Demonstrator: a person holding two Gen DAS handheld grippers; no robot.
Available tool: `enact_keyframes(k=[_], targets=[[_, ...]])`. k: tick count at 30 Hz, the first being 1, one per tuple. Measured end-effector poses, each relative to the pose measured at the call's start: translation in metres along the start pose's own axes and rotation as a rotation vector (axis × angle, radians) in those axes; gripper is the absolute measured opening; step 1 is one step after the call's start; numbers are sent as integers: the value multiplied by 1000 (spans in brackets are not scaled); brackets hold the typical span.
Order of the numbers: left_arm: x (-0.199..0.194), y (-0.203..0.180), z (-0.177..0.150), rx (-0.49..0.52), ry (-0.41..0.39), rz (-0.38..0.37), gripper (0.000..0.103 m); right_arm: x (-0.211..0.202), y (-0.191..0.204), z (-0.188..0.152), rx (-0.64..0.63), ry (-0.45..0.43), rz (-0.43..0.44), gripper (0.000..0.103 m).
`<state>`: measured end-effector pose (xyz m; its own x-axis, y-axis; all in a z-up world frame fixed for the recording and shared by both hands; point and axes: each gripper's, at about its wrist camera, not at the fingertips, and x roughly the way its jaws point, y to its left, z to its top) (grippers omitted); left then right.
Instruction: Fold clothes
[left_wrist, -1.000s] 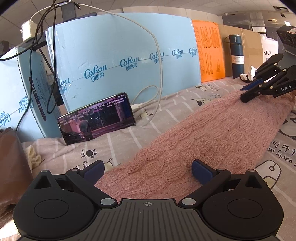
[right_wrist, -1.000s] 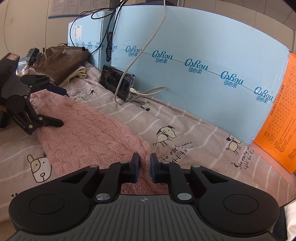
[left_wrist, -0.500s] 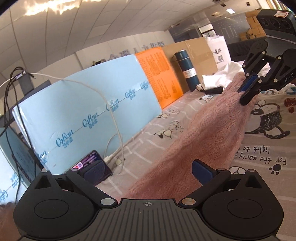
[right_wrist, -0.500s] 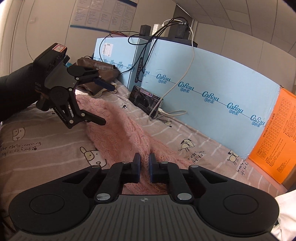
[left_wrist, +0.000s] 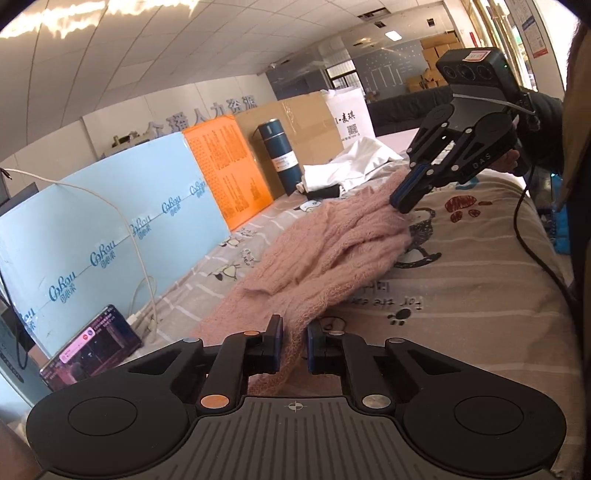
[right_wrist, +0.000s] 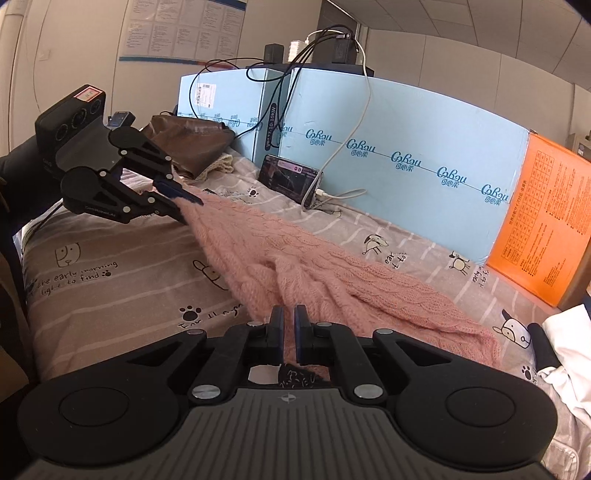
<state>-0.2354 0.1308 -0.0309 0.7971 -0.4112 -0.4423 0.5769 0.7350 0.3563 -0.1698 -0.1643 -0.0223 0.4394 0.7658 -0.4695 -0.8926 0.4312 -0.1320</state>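
**A:** What does the bed look like?

**B:** A beige striped bedsheet with cartoon animals (right_wrist: 110, 291) covers it. The pink cable-knit sweater (right_wrist: 295, 266) lies stretched along the sheet, lifted at both ends.

**A:** Who holds it?

**B:** The black left gripper (left_wrist: 294, 341) is pinched narrow on one end of the sweater; the black right gripper (right_wrist: 289, 334) is clamped on the other.

**A:** And behind the sweater?

**B:** Light-blue foam boards (right_wrist: 406, 155) and an orange printed board (right_wrist: 546, 229) line the far edge. A smartphone with a lit screen (left_wrist: 92, 347) leans against the blue boards, a white cable (right_wrist: 347, 147) plugged in. White ceiling panels (left_wrist: 184, 44) span an office.
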Motion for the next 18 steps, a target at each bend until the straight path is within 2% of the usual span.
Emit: enact_keyframes(k=[6, 9, 11, 13, 14, 17, 18], targets=[[-15, -22, -12, -55, 33, -122, 12, -7, 2, 2, 47, -29, -13, 6], [-22, -26, -16, -74, 35, -154, 12, 0, 4, 7, 43, -28, -2, 7], [-27, -26, -18, -90, 23, -168, 12, 6, 6, 11, 36, -31, 7, 14], [-34, -23, -18, -121, -4, -172, 17, 12, 6, 16, 36, -36, 16, 29], [-37, -19, -17, -140, -22, -169, 18, 15, 6, 18, 39, -37, 18, 32], [-45, -7, -17, -186, -70, -104, 19, 26, 4, 25, 49, -38, 13, 40], [-47, -3, -18, -200, -81, -78, 25, 31, 3, 27, 53, -38, 8, 44]])
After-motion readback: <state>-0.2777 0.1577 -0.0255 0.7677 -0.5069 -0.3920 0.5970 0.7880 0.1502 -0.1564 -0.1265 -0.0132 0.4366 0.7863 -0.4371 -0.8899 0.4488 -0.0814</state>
